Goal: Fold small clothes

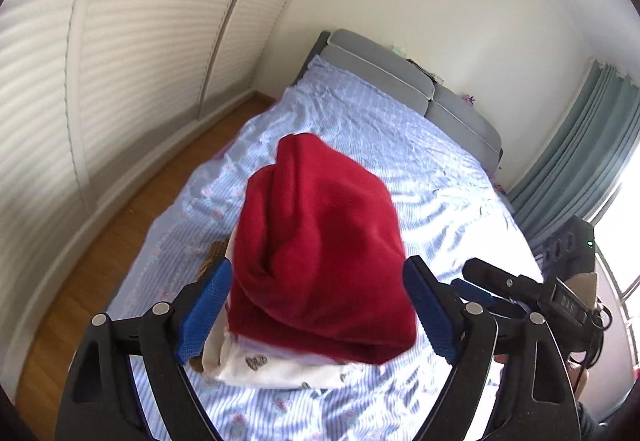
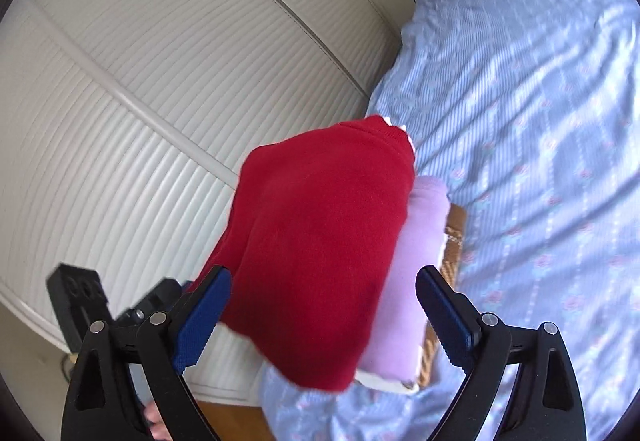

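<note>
Red garment (image 2: 320, 245) atop stack – wicker basket (image 2: 454, 241).

Left gripper (image 1: 318, 305): black plastic linkage arms with triangular cut-outs, round silver pivot pins, textured blue finger pads (image 1: 204, 311). Right gripper (image 2: 323, 315): identical black frame, silver pins, ridged blue pads (image 2: 444, 315). Its body, seen from the left wrist view, is black with a small green light.
</note>
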`<move>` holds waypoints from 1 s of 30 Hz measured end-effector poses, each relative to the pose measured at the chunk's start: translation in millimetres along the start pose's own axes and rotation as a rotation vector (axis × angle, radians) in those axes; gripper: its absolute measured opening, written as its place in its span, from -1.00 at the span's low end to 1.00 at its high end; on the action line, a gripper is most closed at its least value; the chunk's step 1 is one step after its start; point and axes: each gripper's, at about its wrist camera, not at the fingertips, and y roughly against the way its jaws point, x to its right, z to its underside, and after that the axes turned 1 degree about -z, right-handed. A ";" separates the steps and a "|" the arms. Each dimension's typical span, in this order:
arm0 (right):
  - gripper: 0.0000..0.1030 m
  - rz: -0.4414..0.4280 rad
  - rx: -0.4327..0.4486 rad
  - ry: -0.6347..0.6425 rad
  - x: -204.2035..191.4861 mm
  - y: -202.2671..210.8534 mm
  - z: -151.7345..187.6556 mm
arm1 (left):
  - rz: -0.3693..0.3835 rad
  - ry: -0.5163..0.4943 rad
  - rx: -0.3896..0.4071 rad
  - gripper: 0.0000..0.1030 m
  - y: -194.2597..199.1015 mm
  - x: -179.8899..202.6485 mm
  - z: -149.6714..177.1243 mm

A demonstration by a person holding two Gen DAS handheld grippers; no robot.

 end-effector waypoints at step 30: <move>0.94 0.518 0.426 0.294 27.1 392.7 269.8 | -0.216 -0.279 0.155 1.00 176.5 274.2 277.4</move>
